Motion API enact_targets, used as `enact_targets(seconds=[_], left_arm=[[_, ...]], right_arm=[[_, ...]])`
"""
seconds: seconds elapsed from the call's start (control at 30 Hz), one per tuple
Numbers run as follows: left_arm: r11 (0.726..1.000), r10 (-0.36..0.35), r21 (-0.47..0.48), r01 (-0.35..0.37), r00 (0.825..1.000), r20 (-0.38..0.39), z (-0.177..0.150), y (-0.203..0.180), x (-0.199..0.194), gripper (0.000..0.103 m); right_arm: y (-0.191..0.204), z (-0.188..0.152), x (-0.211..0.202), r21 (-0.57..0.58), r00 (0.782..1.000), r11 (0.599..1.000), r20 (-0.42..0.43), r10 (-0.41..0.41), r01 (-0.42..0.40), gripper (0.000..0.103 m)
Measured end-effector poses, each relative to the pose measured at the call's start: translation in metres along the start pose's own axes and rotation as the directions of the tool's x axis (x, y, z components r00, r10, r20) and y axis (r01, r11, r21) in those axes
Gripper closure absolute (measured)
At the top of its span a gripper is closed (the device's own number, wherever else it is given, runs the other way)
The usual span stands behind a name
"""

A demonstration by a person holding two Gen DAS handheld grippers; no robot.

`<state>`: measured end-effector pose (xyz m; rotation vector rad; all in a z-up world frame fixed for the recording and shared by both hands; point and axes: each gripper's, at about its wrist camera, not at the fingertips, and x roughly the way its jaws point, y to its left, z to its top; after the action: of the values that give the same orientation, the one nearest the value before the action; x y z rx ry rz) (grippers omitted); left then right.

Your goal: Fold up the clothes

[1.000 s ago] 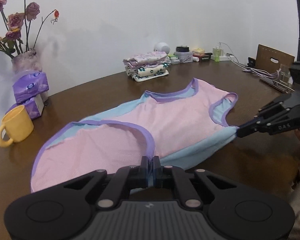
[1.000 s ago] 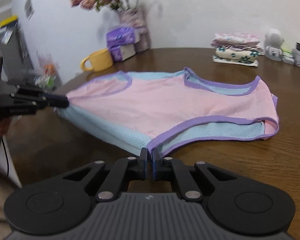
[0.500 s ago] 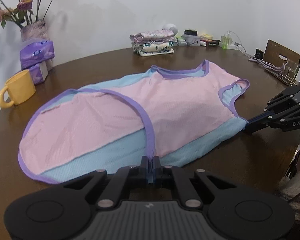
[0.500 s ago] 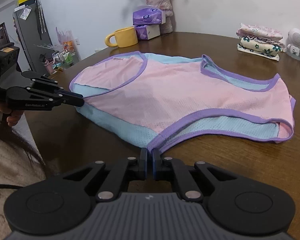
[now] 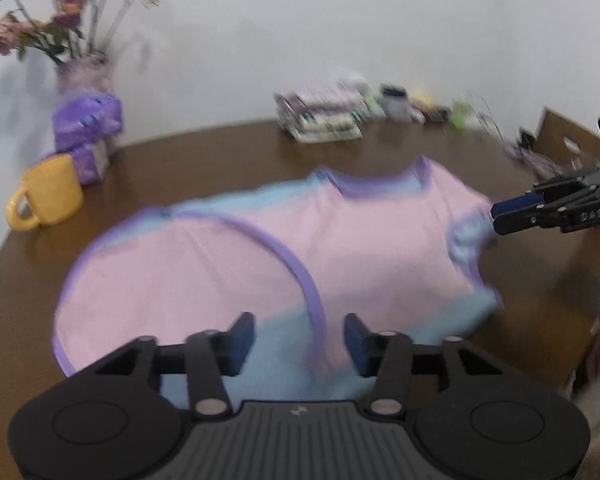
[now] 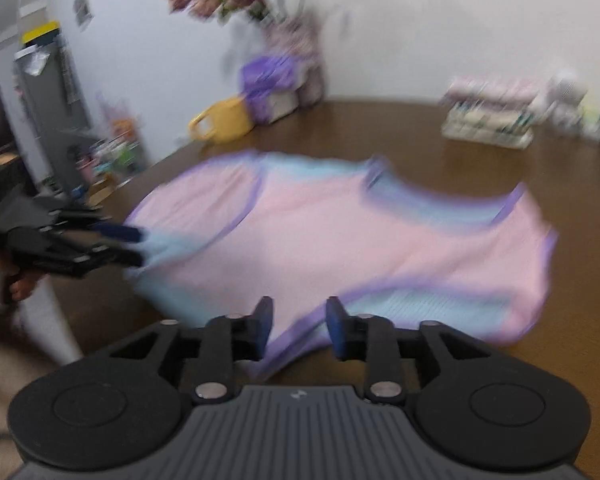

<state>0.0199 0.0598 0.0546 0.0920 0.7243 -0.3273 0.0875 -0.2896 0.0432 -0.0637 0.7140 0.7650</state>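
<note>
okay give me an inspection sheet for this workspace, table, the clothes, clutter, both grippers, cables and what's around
Surface: dark brown wooden table, round edge.
Job's things: pink and blue garment with purple trim lies spread flat on the table; folded clothes stack sits by the wall.
Clutter: yellow mug, purple tissue packs, flower vase, small items along the wall, too blurred to name.
Grippers: left hand-held gripper open above the garment's near edge; right hand-held gripper open above a purple-trimmed edge. Neither holds cloth.
Cables: blurred wires at the table's far right.
Surroundings: white wall; grey cabinet beyond the table.
</note>
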Motion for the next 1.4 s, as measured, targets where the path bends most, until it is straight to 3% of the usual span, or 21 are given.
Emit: enact_targets(seconds=[0.1, 0.27, 0.5, 0.6, 0.8, 0.9, 1.13, 1.33, 1.4], left_arm=[[0.999, 0.01, -0.045, -0.01, 1.0, 0.007, 0.019, 0.012, 0.009, 0.045], [0.995, 0.025, -0.092, -0.027, 1.0, -0.015, 0.039, 0.029, 0.032, 0.045], [0.997, 0.013, -0.072, -0.016, 0.999, -0.044, 0.033, 0.039, 0.057, 0.048], [0.998, -0.015, -0.064, 0.011, 0.998, -0.054, 0.03, 0.041, 0.062, 0.059], [0.996, -0.034, -0.085, 0.029, 0.998, -0.057, 0.039, 0.05, 0.07, 0.069], [0.994, 0.005, -0.112, -0.011, 0.999, -0.049, 0.054, 0.059, 0.077, 0.069], [0.975, 0.134, -0.167, -0.145, 0.988, -0.076, 0.087, 0.09, 0.112, 0.07], [0.958, 0.199, -0.193, -0.213, 0.976, -0.091, 0.102, 0.107, 0.13, 0.079], [0.96, 0.203, -0.174, -0.22, 0.973, -0.112, 0.102, 0.108, 0.137, 0.087]], right_arm=[[-0.016, 0.035, 0.015, -0.032, 0.996, 0.996, 0.016, -0.083, 0.084, 0.071], [-0.038, 0.085, 0.079, -0.07, 0.989, 0.989, -0.065, -0.135, 0.131, 0.071], [-0.054, 0.107, 0.161, -0.09, 0.972, 0.988, -0.185, -0.143, 0.129, 0.071], [-0.063, 0.106, 0.177, -0.067, 0.969, 0.99, -0.207, -0.134, 0.123, 0.071], [-0.069, 0.104, 0.183, -0.047, 0.971, 0.995, -0.214, -0.101, 0.093, 0.075], [-0.07, 0.104, 0.182, -0.052, 0.972, 0.994, -0.212, -0.105, 0.096, 0.076], [-0.066, 0.103, 0.182, -0.102, 0.97, 0.987, -0.198, -0.139, 0.121, 0.092], [-0.063, 0.103, 0.182, -0.122, 0.969, 0.983, -0.191, -0.159, 0.138, 0.1], [-0.061, 0.103, 0.183, -0.134, 0.968, 0.98, -0.184, -0.17, 0.146, 0.101]])
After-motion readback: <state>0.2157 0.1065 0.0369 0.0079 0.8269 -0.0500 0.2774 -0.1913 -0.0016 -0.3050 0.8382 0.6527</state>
